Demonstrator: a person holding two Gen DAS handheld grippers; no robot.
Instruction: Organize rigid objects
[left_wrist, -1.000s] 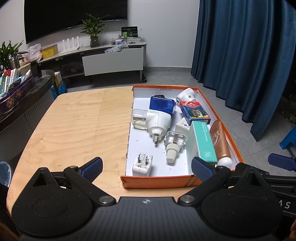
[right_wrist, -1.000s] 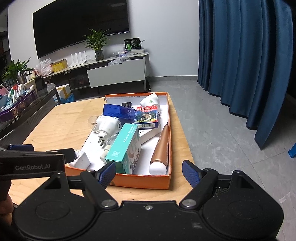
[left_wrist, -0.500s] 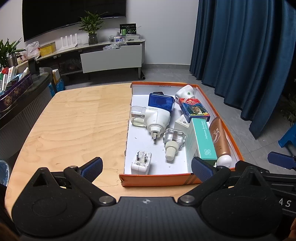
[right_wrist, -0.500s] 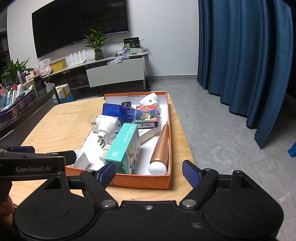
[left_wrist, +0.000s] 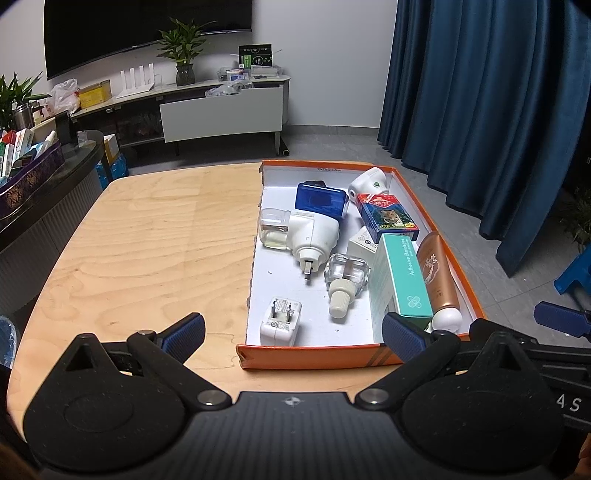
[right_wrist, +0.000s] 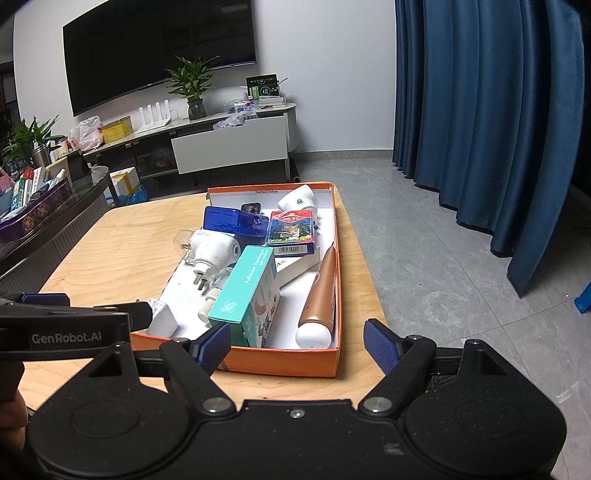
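An orange box (left_wrist: 314, 358) (right_wrist: 280, 360) with a white floor sits on the right part of the wooden table (left_wrist: 147, 240). It holds a white charger plug (left_wrist: 280, 321), a white plug-in vaporizer (left_wrist: 314, 232), a clear small bottle (left_wrist: 345, 275), a teal bandage box (left_wrist: 402, 277) (right_wrist: 247, 291), a copper tube (left_wrist: 437, 277) (right_wrist: 321, 291), a blue case (left_wrist: 321, 199), a card pack (left_wrist: 388, 218) and a white device (left_wrist: 369, 181). My left gripper (left_wrist: 293, 336) is open and empty before the box's near wall. My right gripper (right_wrist: 297, 345) is open and empty, near the box's right near corner.
A dark counter with a purple tray of boxes (left_wrist: 29, 177) stands left of the table. A TV console (left_wrist: 221, 110) with a plant is at the back wall. Blue curtains (left_wrist: 480, 92) hang at the right over grey floor. The left gripper's side (right_wrist: 66, 332) shows in the right wrist view.
Both grippers have stayed open and nearly still; the views shifted only slightly.
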